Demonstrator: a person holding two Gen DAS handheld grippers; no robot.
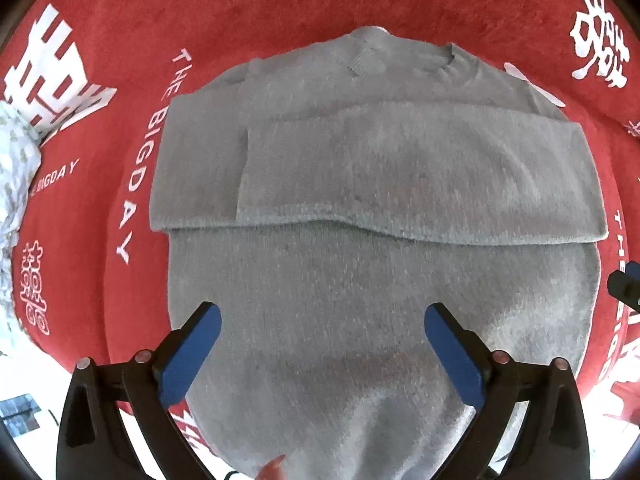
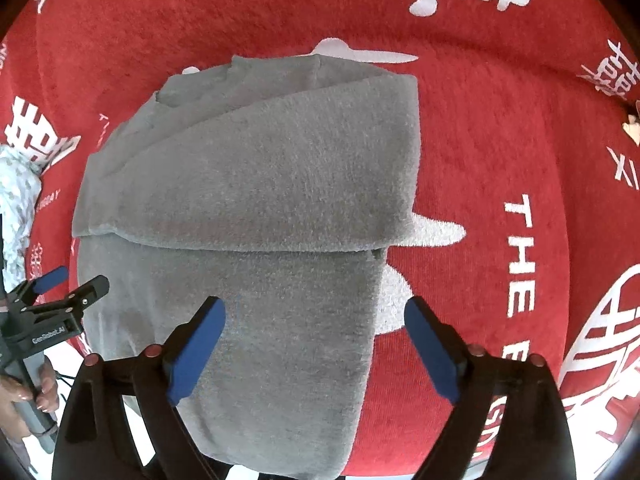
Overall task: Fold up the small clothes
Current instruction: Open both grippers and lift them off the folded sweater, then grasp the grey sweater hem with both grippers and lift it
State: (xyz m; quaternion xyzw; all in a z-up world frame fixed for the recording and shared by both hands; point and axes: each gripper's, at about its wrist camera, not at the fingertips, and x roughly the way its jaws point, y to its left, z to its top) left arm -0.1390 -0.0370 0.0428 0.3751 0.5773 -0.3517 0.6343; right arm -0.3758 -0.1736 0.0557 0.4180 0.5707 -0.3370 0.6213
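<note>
Left wrist: I see my left gripper (image 1: 322, 354) spread wide, empty, grey sweater (image 1: 372, 200) directly under and ahead on the red cloth (image 1: 132, 16). Right wrist: my right gripper (image 2: 316, 346) also gaping, empty, sweater's right edge between its fingers.

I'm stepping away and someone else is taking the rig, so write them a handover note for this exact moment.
Left gripper: open, empty, above the grey sweater.
Right gripper: open, empty, over the sweater's right edge.
The sweater lies flat on the red cloth; a patterned garment waits at the left.
Done: sleeves folded across the chest.
Left: fold the lower half up, probably, then do the patterned garment.
</note>
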